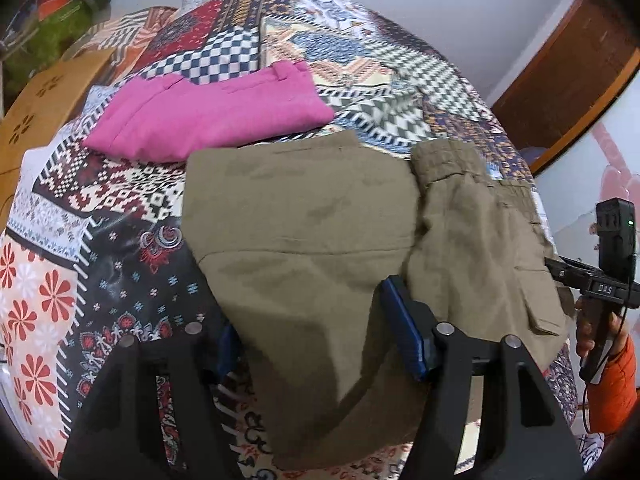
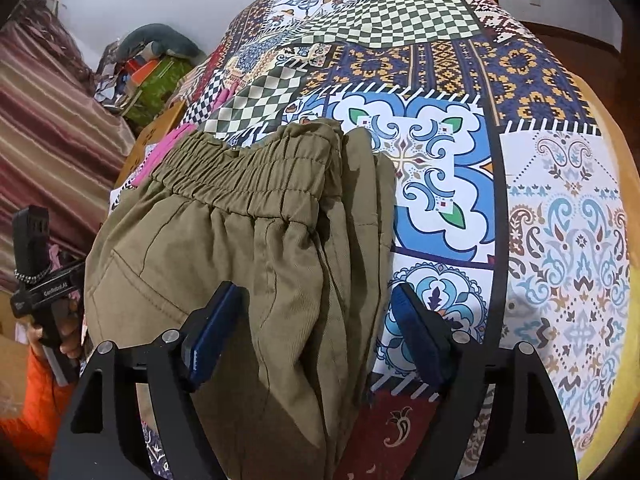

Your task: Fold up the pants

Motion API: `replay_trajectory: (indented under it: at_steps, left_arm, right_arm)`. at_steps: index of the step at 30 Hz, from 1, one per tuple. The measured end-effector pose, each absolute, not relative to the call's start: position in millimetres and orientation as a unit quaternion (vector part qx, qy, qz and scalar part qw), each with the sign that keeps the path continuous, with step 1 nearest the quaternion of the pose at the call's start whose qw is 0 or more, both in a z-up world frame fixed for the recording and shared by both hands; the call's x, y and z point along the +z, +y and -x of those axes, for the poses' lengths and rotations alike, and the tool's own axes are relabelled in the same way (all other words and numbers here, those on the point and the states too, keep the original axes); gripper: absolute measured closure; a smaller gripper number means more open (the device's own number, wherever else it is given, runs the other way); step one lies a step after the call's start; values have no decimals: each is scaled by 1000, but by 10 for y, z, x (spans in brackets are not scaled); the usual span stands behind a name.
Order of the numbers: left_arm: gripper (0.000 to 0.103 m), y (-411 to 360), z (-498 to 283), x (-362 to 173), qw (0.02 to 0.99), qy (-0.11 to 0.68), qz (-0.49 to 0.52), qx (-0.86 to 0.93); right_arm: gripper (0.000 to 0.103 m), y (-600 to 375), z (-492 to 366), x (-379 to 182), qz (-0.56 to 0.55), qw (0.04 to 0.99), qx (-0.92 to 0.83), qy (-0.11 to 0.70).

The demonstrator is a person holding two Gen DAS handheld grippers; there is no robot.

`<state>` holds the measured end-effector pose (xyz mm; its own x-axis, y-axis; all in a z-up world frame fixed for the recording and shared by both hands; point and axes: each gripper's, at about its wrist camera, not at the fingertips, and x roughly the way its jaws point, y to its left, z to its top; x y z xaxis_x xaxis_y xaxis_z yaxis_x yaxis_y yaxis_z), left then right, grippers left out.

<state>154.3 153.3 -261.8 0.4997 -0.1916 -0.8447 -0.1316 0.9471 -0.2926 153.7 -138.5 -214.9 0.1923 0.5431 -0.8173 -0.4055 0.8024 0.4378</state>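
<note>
1. Olive-green cotton pants [image 1: 320,240] are spread on the patchwork-covered bed [image 1: 120,200], directly ahead of both grippers, so folds can be laid flat.
2. Fabric is straddled, seemingly unpinched, by the half-open left gripper [image 1: 316,336].
3. A side fold lies between the wide-open right gripper [image 2: 316,332] pads, ungripped.

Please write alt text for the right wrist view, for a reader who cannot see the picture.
Olive-green pants with an elastic waistband lie on a patchwork-print bedspread, their fabric between the open blue pads of the right gripper. At the left edge, a hand in an orange sleeve holds the left gripper.
</note>
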Motion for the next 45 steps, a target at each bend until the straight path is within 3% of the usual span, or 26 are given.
replay_trajectory:
  at_steps: [1, 5, 15, 17, 22, 25, 32, 45]
  left_arm:
    - [45, 1521, -1534, -2612, 849, 501, 165, -27]
    - [46, 1421, -1448, -2596, 849, 504, 150, -45]
    - [46, 1509, -1593, -2687, 841, 507, 185, -38]
    - [53, 1488, -1630, -2672, 843, 506, 181, -36]
    - [88, 1452, -1639, -2561, 853, 496, 163, -27]
    - [94, 1478, -1618, -2484, 857, 487, 168, -27]
    - [99, 1420, -1537, -2155, 880, 449, 150, -28]
    - [100, 1205, -1481, -1661, 911, 399, 100, -35]
  right_arm:
    - [32, -1406, -1527, -2141, -63, 767, 313, 556]
    - [42, -1442, -1437, -2103, -62, 762, 327, 555]
    - [49, -1371, -1535, -2146, -76, 762, 330, 552]
    - [57, -1345, -1571, -2137, -78, 769, 324, 546]
    - [77, -1336, -1575, -2059, -69, 785, 318, 527]
    - [84, -1342, -1568, -1972, -64, 793, 321, 514]
    - [91, -1269, -1539, -1717, -40, 817, 324, 475]
    - [93, -1176, -1479, -1375, -23, 838, 341, 425]
